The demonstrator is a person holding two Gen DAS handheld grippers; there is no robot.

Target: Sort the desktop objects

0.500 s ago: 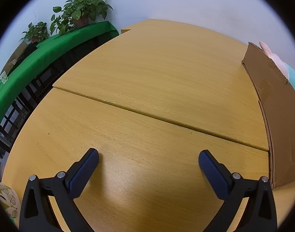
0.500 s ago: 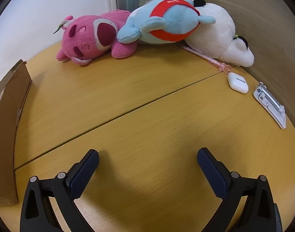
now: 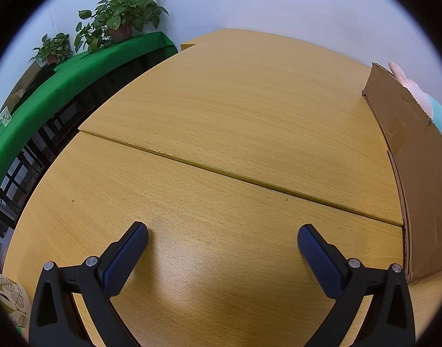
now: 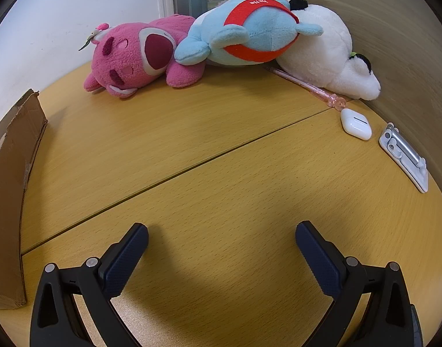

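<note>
Hovering over bare counter with both grippers, jaws spread wide, nothing between them. Everything sortable sits in the right wrist view, so the right gripper is the nearer one; the left gripper sees only empty wood, plants at 10 o'clock and the cardboard box wall at 3 o'clock. From the right gripper: white earbud case at about 1 o'clock, small, lying flat, long axis roughly 10-to-4. Just beyond it a pink pen runs from 11 toward 4 o'clock, far end tucked under the white plush, decorated tip just beside the case. Silver clip-like stand at 2 o'clock, hard against the side wall, long axis 11-to-5. Plush pile across the back at 11 to 1 o'clock: pink bear on the left, blue plush leaning on it, white plush on the right, beige one behind. Same box shows at 9 o'clock in the right view, so it stands between the two grippers; probably the drop target, can't confirm. My read: first pick is the earbud case or the stand, reach forward-right. Jaw line sits 9-to-3, so it would cross either long axis obliquely; a wrist roll may help. Risk: stand is tight to the wall, little finger room on that side.
</note>
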